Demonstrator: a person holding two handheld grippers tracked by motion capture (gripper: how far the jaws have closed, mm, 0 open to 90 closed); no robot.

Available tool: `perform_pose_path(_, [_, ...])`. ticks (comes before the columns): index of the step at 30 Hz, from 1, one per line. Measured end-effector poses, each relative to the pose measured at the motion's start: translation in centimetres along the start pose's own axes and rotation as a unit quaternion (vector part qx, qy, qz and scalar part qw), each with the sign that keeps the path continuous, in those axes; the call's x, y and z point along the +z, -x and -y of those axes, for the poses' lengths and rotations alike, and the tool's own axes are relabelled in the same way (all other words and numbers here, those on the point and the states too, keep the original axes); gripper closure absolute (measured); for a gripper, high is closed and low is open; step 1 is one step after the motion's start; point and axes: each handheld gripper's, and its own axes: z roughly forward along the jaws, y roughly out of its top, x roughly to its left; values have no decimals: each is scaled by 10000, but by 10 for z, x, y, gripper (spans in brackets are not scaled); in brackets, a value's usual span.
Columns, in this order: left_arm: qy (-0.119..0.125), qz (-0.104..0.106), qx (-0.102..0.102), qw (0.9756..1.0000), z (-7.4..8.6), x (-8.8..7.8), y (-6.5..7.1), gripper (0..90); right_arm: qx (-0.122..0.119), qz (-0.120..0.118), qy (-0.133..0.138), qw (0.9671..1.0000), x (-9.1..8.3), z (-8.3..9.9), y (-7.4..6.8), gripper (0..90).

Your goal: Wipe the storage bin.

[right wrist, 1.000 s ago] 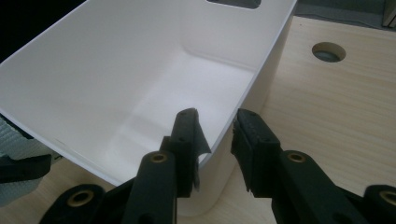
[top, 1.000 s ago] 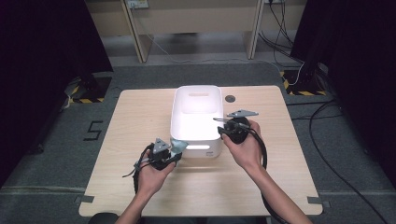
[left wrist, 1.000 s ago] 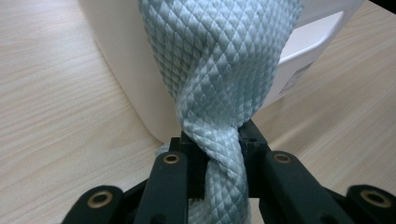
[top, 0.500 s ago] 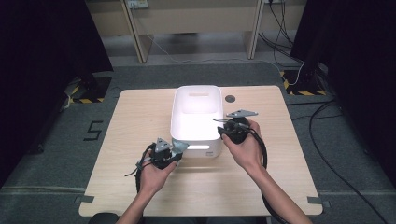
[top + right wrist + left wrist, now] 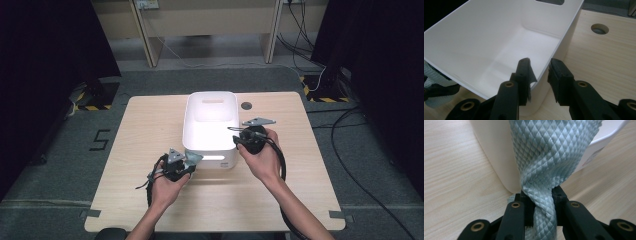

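Note:
A white plastic bin (image 5: pixel 186 125) stands open-topped on the middle of the wooden table (image 5: pixel 150 125). My left gripper (image 5: pixel 189 161) is at the bin's near left corner, shut on a pale blue-grey woven cloth (image 5: pixel 549 157). The cloth twists between the jaws (image 5: pixel 540 197) and rises against the bin's outer wall (image 5: pixel 496 152). My right gripper (image 5: pixel 234 136) sits on the bin's right wall near the front. One jaw is inside and one outside (image 5: pixel 539 70), and they are closed on the rim (image 5: pixel 564 37). The bin's inside (image 5: pixel 486 45) looks bare. The cloth (image 5: pixel 434 72) shows past the bin's corner.
A round cable hole (image 5: pixel 246 105) lies in the tabletop just behind the bin's right side. Bare wood runs along both sides and the front of the table. Dark curtains and cables surround the table on the floor.

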Motion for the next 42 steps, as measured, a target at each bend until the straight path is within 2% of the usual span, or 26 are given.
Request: perform_pose_path(42, [-336,15,-106,9994,12,22,-2,768,-22,27,37,10000,1,1,0,697])
